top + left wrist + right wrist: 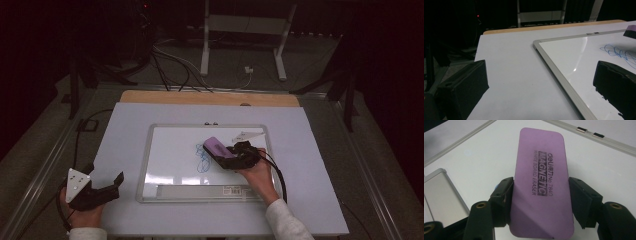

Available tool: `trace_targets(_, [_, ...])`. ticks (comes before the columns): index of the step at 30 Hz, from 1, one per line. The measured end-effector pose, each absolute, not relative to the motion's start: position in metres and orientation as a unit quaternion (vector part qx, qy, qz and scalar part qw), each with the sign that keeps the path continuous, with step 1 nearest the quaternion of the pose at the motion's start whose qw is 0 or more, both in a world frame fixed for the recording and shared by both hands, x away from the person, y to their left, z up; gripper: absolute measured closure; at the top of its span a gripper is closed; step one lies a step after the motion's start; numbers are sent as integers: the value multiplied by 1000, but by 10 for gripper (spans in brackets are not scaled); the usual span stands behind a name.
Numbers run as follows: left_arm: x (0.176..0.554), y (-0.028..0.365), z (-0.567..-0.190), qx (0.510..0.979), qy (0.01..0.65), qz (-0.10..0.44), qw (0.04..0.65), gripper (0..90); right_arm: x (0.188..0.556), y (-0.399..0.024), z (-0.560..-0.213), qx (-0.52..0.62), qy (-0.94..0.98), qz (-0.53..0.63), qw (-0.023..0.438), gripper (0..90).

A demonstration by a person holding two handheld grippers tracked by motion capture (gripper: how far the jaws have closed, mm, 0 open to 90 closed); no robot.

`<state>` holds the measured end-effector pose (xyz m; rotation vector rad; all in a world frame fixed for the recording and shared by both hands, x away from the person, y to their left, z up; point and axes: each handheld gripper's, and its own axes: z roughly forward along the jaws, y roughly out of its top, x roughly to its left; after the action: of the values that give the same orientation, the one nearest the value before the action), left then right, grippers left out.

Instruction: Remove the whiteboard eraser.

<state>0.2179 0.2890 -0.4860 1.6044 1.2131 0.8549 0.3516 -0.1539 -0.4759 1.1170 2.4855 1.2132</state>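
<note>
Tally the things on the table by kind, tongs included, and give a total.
Whiteboard: 1
Purple eraser: 1
Blue scribble: 1
Tongs: 2, left tongs open on the table, right tongs shut on the eraser
Total: 5

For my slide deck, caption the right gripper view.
Right tool clamps a purple magnetic whiteboard eraser above the whiteboard.
</note>
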Motion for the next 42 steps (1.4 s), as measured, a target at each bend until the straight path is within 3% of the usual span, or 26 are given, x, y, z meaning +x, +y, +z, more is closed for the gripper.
trace_targets(42, [218, 288, -487, 652, 493, 347, 460, 6, 340, -130, -501, 340, 856, 385, 53, 400])
